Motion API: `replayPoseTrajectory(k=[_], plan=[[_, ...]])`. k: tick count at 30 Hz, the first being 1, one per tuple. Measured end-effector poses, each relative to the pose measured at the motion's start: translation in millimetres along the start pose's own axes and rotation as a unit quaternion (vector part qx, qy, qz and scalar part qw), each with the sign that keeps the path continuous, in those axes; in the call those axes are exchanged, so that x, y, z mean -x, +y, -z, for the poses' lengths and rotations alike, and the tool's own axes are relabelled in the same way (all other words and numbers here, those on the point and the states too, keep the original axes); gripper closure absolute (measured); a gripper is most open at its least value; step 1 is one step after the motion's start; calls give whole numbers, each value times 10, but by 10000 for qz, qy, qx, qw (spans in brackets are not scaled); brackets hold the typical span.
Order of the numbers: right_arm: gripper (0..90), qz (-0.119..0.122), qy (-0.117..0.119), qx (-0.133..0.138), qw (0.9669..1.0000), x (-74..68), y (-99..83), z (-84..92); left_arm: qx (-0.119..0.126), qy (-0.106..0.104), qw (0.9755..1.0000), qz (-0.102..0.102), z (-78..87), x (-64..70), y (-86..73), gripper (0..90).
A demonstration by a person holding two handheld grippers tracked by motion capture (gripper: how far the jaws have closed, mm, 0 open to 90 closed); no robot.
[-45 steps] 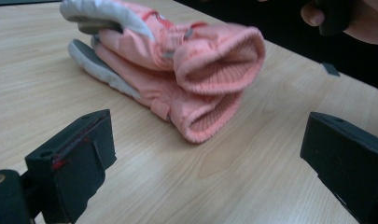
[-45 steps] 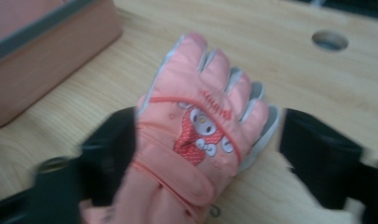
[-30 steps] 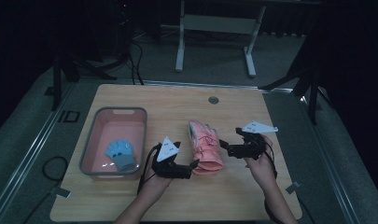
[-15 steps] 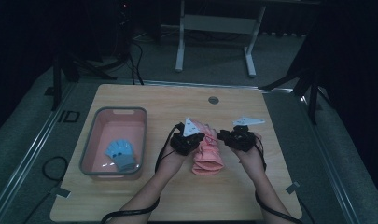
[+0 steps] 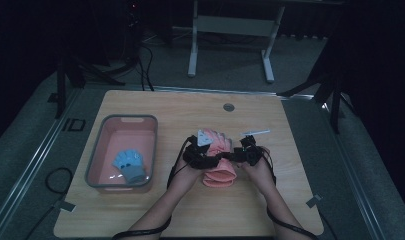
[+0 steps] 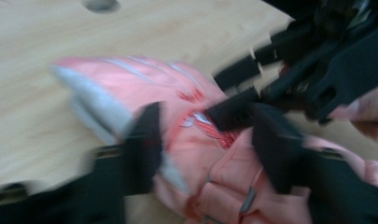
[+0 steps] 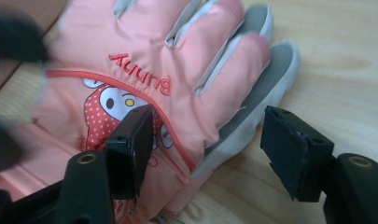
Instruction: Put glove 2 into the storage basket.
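I have both grippers, left (image 5: 210, 159) and right (image 5: 238, 156), down over the pink glove (image 5: 218, 162) lying mid-table beside the bin (image 5: 96, 152), jaws just reopening astride it without pinching, so next I must close firmly before lifting.

Pink glove (image 7: 177, 70) with cartoon print, lying flat mid-table, probably stacked on a second glove

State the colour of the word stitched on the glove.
Red, on the pink glove; clearest in the right gripper view.
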State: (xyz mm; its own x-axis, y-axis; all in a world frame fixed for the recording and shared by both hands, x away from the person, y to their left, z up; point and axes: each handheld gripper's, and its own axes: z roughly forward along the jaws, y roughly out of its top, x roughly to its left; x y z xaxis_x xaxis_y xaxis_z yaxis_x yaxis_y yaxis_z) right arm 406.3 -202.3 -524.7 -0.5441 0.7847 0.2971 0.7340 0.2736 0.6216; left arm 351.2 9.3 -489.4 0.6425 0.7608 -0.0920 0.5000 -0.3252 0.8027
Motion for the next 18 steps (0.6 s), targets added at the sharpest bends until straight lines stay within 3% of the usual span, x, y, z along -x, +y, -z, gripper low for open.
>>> replayPoseTrajectory(k=[3,5,7,9,10,11,12,13,14,15,16,18], plan=[[328,-332,219,-135,9991,116,-32,-54,-86,-6,9997,226,17,-108,-3,345],[333,-368,280,-194,9987,132,-35,-74,-296,-73,9983,498,-53,-200,-41,332],[334,-352,299,-217,9987,136,-32,-83,-386,-252,9953,847,-130,-290,-100,331],[382,-358,459,-306,9978,149,-27,-114,-510,-286,9941,913,-198,-321,-136,285],[404,-327,460,-326,9979,154,-29,-126,-608,-379,9910,1130,-272,-345,-175,285],[431,-310,518,-341,9976,157,-32,-131,-608,-379,9910,1130,-272,-345,-175,285],[431,-310,518,-341,9976,157,-32,-131,-648,-462,9884,1294,-311,-362,-195,285],[445,-342,559,-346,9973,162,-36,-135,-697,-558,9855,1440,-357,-384,-220,285],[525,-338,625,-347,9969,165,-49,-136,-736,-715,9805,1677,-422,-425,-257,267],[548,-301,640,-324,9970,165,-58,-133,-726,-828,9777,1789,-450,-445,-275,263],[573,-306,655,-300,9969,168,-67,-134,-726,-828,9777,1789,-450,-445,-275,263],[603,-334,667,-296,9968,170,-73,-132,-749,-1029,9726,1948,-504,-477,-302,266]])
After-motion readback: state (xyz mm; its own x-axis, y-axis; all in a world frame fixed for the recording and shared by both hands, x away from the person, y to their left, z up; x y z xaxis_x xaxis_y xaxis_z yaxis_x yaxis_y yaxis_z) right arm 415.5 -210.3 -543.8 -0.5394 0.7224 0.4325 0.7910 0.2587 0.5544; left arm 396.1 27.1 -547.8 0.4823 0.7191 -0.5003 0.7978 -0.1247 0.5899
